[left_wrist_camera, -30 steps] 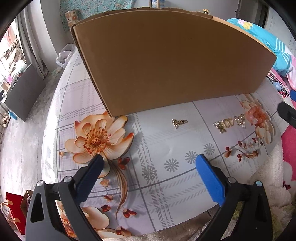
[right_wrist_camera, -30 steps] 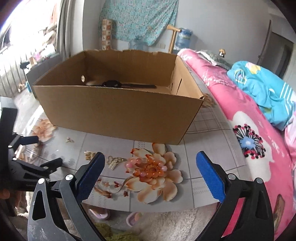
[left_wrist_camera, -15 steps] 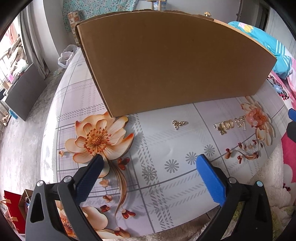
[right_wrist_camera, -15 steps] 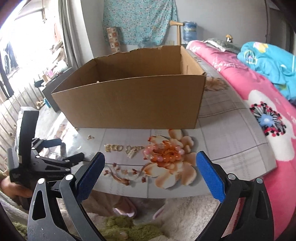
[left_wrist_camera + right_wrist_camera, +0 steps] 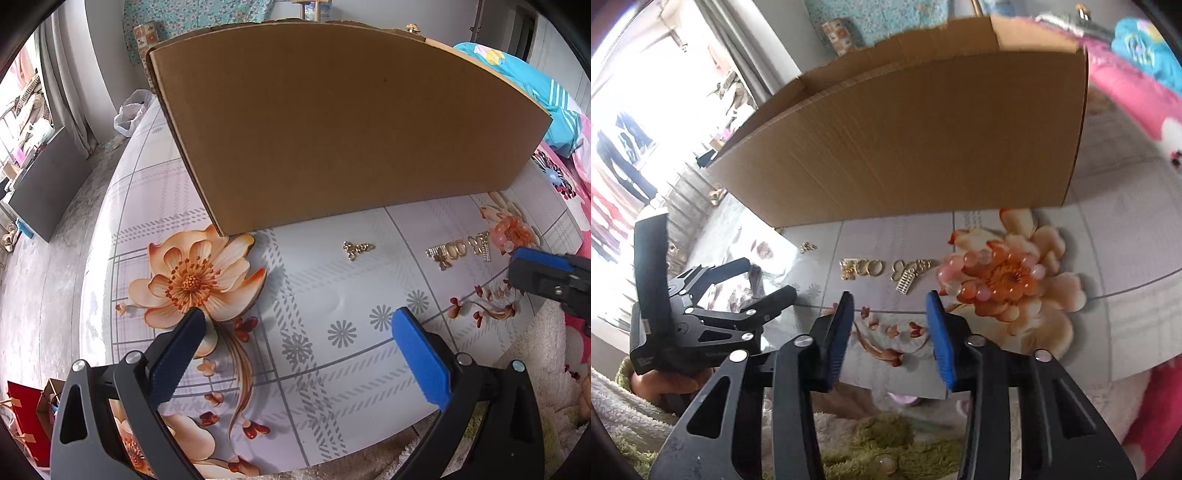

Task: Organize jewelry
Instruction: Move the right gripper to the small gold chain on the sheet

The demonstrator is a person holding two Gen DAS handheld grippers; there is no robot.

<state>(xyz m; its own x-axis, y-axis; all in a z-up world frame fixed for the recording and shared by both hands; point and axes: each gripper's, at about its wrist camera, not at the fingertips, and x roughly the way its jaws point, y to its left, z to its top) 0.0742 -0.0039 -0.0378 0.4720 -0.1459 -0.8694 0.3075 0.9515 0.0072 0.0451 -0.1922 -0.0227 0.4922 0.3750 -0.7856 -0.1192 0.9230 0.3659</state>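
On the flowered table (image 5: 207, 192), gold jewelry (image 5: 882, 271) lay in a row before the cardboard box (image 5: 923, 140). Right gripper (image 5: 890, 317) hovered just short of it; its jaws had just been closing, nothing between. Left gripper (image 5: 295, 328) stood spread wide, empty.

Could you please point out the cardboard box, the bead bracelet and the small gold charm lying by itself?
Box (image 5: 351, 133): left wrist view, front wall.
Bracelet (image 5: 975, 293): right wrist view, a near bead.
Charm (image 5: 356, 248): left wrist view, its middle.
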